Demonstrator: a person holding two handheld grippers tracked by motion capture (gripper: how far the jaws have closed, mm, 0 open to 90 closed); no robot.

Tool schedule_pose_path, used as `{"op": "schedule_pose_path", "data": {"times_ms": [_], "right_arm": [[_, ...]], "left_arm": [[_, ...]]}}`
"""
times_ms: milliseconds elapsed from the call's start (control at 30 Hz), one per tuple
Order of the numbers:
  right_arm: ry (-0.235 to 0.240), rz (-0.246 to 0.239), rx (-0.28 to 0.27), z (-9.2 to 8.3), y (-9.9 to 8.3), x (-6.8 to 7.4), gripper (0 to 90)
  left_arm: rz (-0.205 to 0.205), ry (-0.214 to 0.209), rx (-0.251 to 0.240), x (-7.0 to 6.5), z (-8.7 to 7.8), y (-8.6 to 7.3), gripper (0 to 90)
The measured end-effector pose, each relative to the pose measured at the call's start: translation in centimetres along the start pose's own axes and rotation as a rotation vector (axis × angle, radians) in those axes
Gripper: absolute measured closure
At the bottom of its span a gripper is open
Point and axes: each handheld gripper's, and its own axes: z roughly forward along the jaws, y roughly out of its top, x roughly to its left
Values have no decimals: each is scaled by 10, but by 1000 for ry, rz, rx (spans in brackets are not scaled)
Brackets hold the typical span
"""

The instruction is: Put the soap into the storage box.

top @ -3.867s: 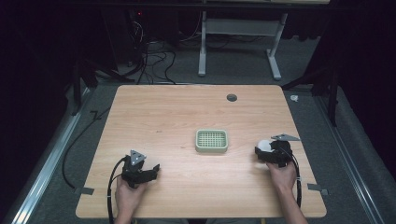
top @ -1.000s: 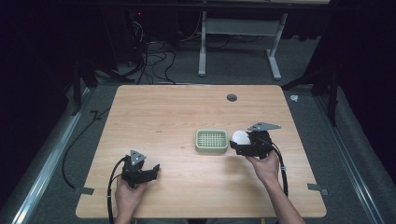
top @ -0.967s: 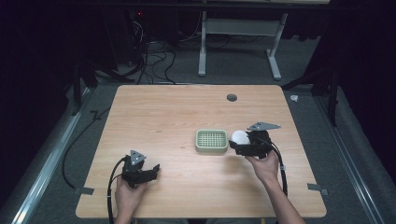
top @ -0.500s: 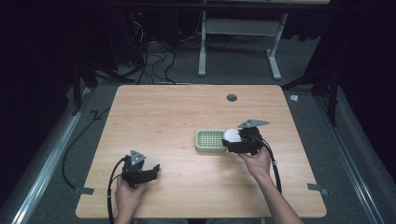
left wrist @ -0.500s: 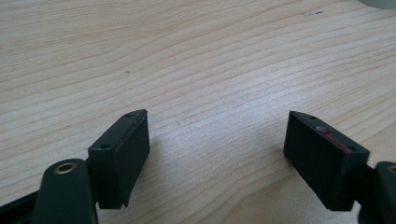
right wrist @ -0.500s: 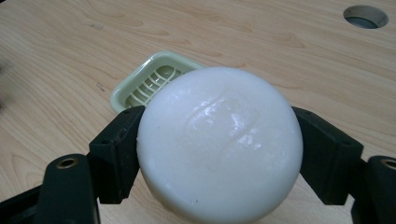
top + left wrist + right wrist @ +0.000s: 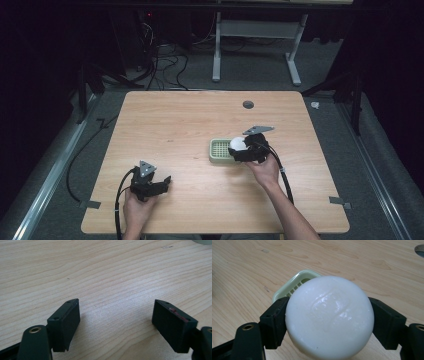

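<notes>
Light wooden boards form the bench (image 7: 175, 125), which stands on a dark grey floor (image 7: 390, 170) in a dim room.

Nearest to the person, the left tool (image 7: 162, 183) rests low over the front left part of the bench, held by the left hand (image 7: 135, 210). The high view gives only its black body with the grey plate on top; the left gripper view is the one that shows its jaws clearly, standing wide apart with bare wood grain between them and nothing held.

Farther in, right of the middle, the right hand (image 7: 265, 170) holds the right tool (image 7: 329, 320). It is clamped on a round white soap bar (image 7: 329, 317). In the high view the soap (image 7: 238, 145) is only a small white spot over the right edge of the green soap dish (image 7: 220, 150). The right gripper view shows much more: both black jaws press the sides of the bar, its glossy top has a faint embossed mark, and a corner of the slotted dish (image 7: 294, 286) looks out behind and below it. Whether the bar touches the dish cannot be told.

Beyond this, a small dark cable hole (image 7: 248, 104) sits near the far edge of the bench. Behind the bench, the high view shows loose cables (image 7: 165, 60) and a white table frame (image 7: 255, 35) on the floor.
</notes>
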Motion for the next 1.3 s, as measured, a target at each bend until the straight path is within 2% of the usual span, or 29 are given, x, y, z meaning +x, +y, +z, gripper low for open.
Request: {"op": "schedule_pose_path", "data": {"times_ms": [333, 700, 1300], "right_arm": [[5, -20, 4, 15, 9, 8, 247], [-10, -15, 33, 33, 8, 7, 247], [-20, -22, 62, 46, 6, 8, 247]], "left_arm": [[0, 0, 0, 0, 0, 0, 230], [0, 0, 0, 0, 0, 0, 230], [0, 0, 0, 0, 0, 0, 230]]}}
